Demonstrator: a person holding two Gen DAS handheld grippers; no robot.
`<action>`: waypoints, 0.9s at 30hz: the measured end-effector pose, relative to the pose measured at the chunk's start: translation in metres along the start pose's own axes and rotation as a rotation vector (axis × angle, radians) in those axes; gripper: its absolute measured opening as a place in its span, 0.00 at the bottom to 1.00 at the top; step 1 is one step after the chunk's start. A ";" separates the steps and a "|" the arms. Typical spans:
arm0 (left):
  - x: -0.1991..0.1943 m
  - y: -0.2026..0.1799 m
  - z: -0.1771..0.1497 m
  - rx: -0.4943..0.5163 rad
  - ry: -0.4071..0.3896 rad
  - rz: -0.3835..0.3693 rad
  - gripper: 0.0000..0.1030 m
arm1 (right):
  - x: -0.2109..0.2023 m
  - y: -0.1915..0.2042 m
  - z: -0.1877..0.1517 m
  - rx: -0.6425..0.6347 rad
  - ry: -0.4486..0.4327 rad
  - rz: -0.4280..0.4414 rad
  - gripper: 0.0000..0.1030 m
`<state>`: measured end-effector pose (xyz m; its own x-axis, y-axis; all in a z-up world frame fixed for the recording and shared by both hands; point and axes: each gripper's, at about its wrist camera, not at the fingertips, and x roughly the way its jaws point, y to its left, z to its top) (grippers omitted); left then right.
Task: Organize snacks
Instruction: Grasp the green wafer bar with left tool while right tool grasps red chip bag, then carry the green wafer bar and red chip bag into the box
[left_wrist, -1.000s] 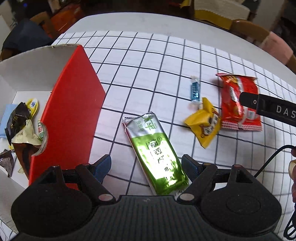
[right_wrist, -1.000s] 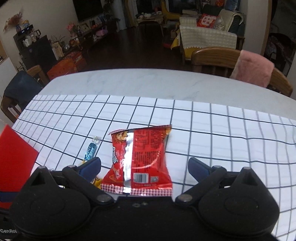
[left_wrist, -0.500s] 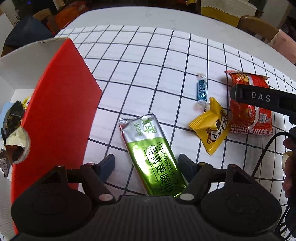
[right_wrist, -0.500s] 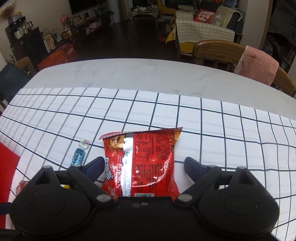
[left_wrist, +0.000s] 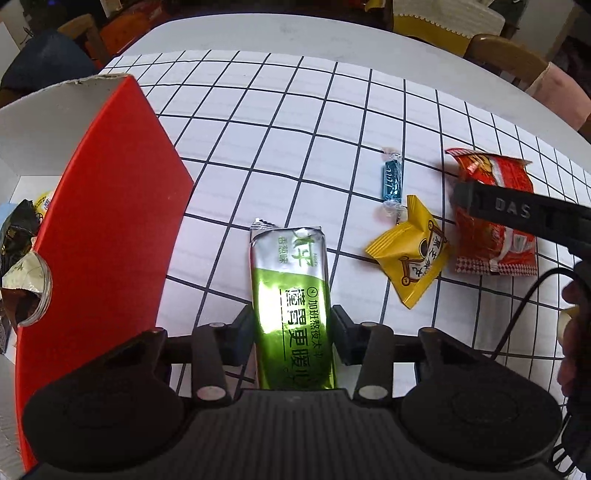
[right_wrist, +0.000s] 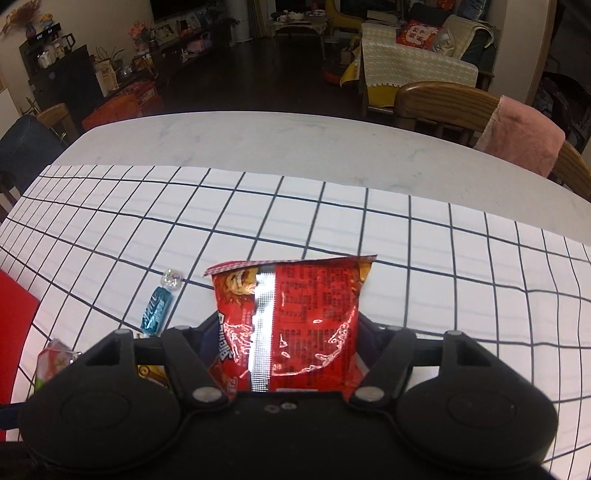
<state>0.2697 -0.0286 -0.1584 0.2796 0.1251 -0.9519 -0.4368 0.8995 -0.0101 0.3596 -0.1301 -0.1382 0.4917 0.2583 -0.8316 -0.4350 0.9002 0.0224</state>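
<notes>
Both sets of jaws have just been closing — the left gripper (left_wrist: 291, 325) now pinches the green packet (left_wrist: 290, 295) lying beside the red box (left_wrist: 107, 229), the right gripper (right_wrist: 286, 332) squeezes the red bag (right_wrist: 291, 314) on the checked cloth (right_wrist: 406, 258).

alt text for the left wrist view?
The left gripper has just closed its jaws onto a green snack packet lying on a grid-patterned tablecloth. A red box holding wrappers stands left; blue candy, yellow packet and red packet lie right.
</notes>
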 end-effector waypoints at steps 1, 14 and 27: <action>0.000 0.000 0.000 0.002 0.000 0.000 0.41 | -0.002 -0.003 -0.002 0.004 0.001 0.004 0.67; -0.010 0.009 -0.014 0.041 0.015 -0.044 0.41 | -0.048 -0.027 -0.030 0.037 -0.002 0.020 0.67; -0.058 0.028 -0.039 0.130 -0.018 -0.111 0.41 | -0.114 -0.021 -0.063 0.070 -0.013 0.051 0.67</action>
<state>0.2082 -0.0272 -0.1157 0.3359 0.0283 -0.9415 -0.2879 0.9548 -0.0740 0.2649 -0.2008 -0.0785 0.4805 0.3087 -0.8209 -0.4058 0.9080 0.1040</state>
